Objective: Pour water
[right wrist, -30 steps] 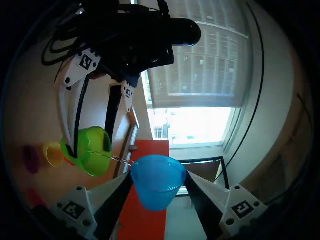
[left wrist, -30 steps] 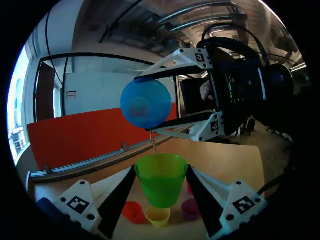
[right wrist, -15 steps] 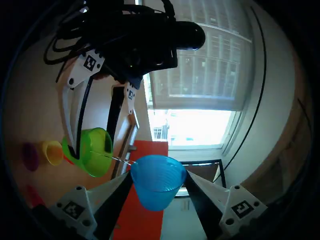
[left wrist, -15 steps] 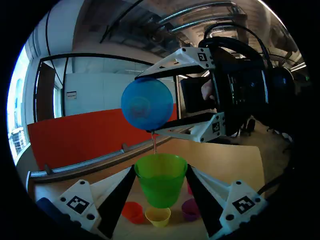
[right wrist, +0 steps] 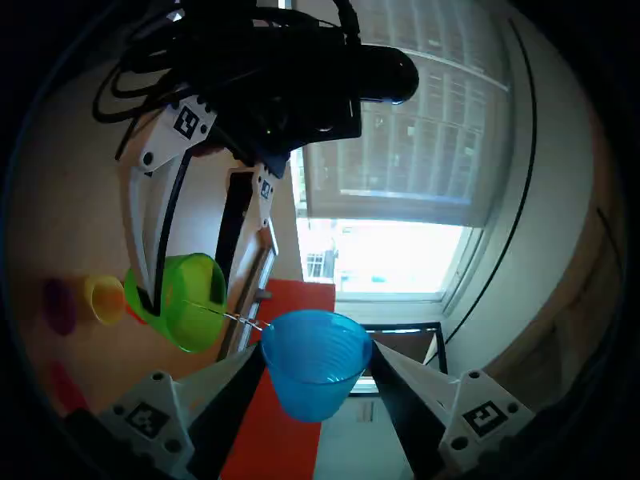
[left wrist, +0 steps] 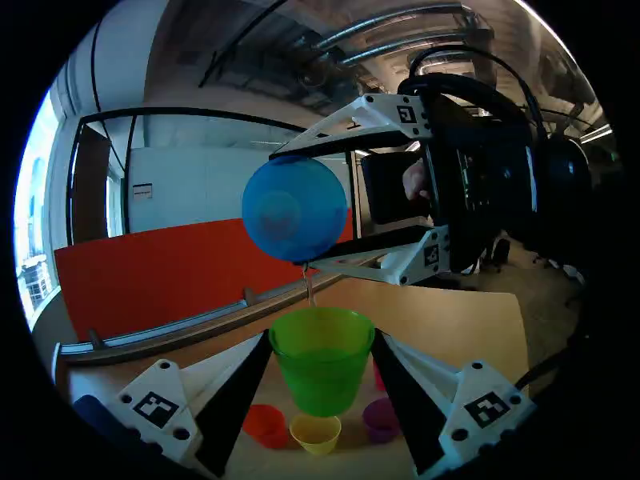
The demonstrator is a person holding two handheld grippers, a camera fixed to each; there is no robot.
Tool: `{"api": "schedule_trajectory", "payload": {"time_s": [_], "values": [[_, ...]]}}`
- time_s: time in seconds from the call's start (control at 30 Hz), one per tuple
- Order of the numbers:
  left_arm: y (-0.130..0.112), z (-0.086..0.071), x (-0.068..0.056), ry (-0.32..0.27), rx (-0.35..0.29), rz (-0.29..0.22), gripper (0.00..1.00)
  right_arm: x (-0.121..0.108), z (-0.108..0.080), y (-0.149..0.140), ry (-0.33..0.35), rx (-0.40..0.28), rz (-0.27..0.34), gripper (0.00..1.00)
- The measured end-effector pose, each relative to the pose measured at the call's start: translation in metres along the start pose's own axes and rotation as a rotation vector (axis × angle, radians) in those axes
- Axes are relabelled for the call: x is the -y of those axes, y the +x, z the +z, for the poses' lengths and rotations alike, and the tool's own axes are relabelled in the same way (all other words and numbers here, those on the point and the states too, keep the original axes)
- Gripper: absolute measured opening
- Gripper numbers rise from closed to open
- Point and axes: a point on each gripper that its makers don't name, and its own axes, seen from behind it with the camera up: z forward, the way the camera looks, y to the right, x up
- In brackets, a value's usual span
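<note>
Counter: pale wooden counter point(left wrist: 456, 316), lying beneath both pairs of tongs.
Right tongs: right tongs point(right wrist: 316, 354), clenched on the translucent blue plastic cup point(right wrist: 314, 388), one finger pressing each side wall.
Left tongs: left tongs point(left wrist: 321, 342), clenched on the translucent green plastic cup point(left wrist: 322, 380), likewise gripped at both sides.
Governing relation: the blue cup sits directly above the green cup and apart from it. Its long axis is tipped close to level, base towards the left gripper view, lowest point of its lip over the green mouth.
Green cup: upright and, by judgement, held clear of the counter. It holds water part-way up; room remains below the rim.
Blue cup: nearly drained by judgement; exact remainder cannot be told.
Small cups: red plastic cup point(left wrist: 264, 422), yellow plastic cup point(left wrist: 315, 433) and purple plastic cup point(left wrist: 380, 418) stand on the counter below the green cup. Contents cannot be told.
Water stream: thin thread of water point(left wrist: 307, 286) falls from the blue lip into the green mouth, landing inside the rim.
Risk: any sideways drift of either cup would put the thread onto the counter.
</note>
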Motion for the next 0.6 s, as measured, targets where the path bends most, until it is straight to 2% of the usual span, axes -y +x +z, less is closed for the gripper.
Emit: {"api": "schedule_trajectory", "payload": {"time_s": [0.6], "values": [[0.0027,0.0000,0.0004,0.003,-0.001,0.007,0.88,-0.0013,-0.0010,0.0028,-0.003,-0.003,-0.024,0.92]]}}
